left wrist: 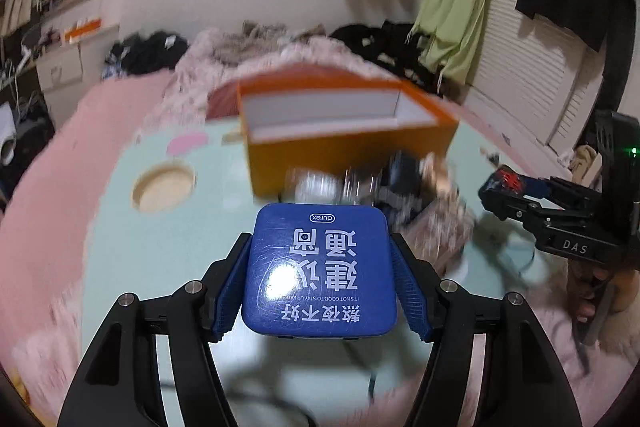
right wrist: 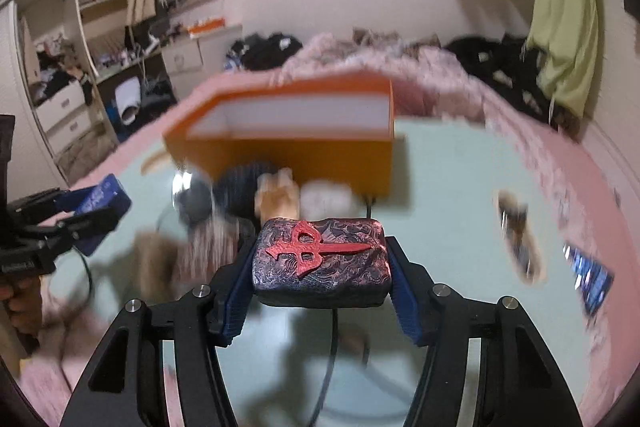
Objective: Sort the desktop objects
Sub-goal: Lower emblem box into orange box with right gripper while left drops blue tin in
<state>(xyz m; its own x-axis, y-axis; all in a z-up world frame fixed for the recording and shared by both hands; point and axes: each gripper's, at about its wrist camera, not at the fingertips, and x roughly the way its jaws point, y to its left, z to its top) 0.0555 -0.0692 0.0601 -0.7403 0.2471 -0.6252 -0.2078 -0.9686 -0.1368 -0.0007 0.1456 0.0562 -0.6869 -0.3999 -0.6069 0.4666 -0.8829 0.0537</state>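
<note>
My left gripper is shut on a flat blue tin with white lettering, held above the pale green tabletop. My right gripper is shut on a dark block with a red raised symbol on top. Each gripper shows in the other's view: the right gripper at the right edge with the block, the left gripper at the left edge with the tin. An open orange box with a white inside stands ahead of both, also seen as the orange box in the right wrist view.
Blurred small objects and a black cable lie in front of the box. A round hole sits in the tabletop at left. A blue packet and a brown item lie at right. Pink bedding surrounds the table.
</note>
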